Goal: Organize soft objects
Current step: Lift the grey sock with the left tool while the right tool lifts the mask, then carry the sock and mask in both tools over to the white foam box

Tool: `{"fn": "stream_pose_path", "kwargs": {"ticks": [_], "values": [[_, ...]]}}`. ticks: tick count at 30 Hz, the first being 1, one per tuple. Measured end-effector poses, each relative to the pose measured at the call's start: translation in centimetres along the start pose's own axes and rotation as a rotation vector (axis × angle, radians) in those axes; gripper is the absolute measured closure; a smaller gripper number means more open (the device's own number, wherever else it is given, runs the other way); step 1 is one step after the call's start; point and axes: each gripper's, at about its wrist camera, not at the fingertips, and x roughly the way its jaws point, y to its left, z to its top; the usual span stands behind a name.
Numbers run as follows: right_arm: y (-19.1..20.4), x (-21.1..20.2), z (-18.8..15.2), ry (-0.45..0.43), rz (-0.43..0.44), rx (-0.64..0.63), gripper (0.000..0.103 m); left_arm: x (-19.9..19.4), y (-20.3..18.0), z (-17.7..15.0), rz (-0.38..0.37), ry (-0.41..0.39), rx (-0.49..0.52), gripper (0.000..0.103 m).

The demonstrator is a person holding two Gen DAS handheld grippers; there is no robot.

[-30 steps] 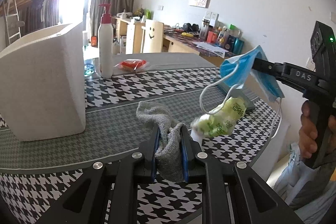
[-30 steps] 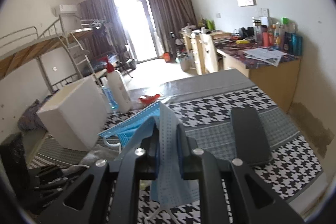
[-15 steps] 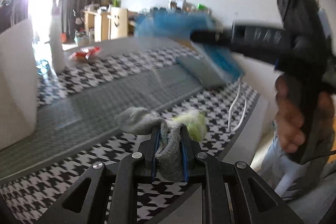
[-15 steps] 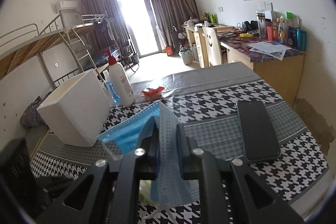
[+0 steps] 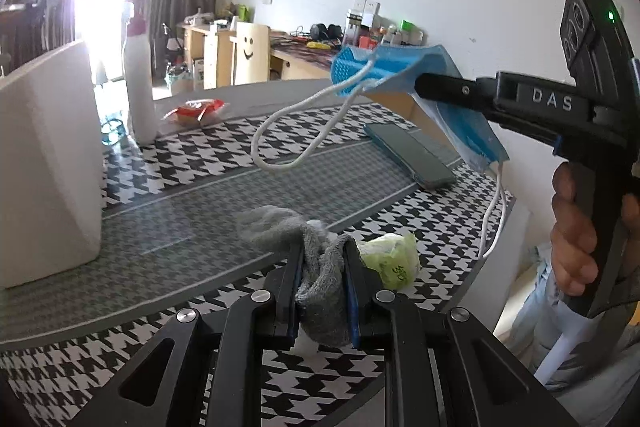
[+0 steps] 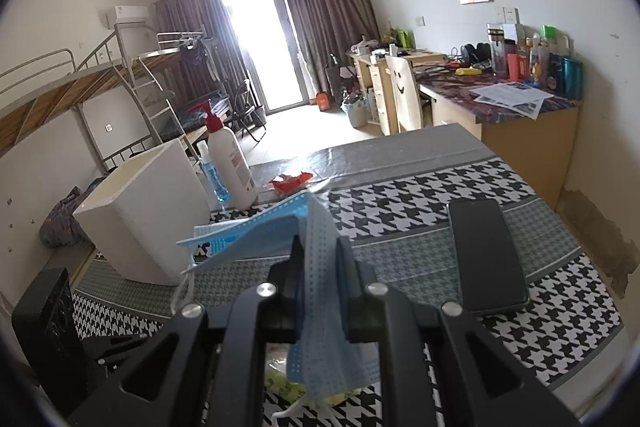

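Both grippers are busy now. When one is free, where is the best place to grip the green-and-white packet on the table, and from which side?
Probably the crinkled upper end of the green-and-white packet, from above. It lies loose on the table beside the left gripper that holds the grey sock; its bunched top gives the jaws something to pinch.

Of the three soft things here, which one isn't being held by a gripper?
The green packet. It lies on the table, while the grey sock sits clamped in the left gripper and the blue mask in the right gripper.
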Motion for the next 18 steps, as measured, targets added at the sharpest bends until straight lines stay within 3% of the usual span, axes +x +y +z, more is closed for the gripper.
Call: {"fn": "stream_pose_path", "kwargs": {"ticks": [8,18], "values": [[0.2,-0.2,0.0,-0.009,0.003,0.003,0.086,-1.1,0.2,0.4,0.02,-0.019,0.005,0.084],[1.1,-0.3,0.8,-0.058,0.035,0.021,0.086,-4.0,2.1,2.6,0.1,-0.09,0.022,0.084]]}}
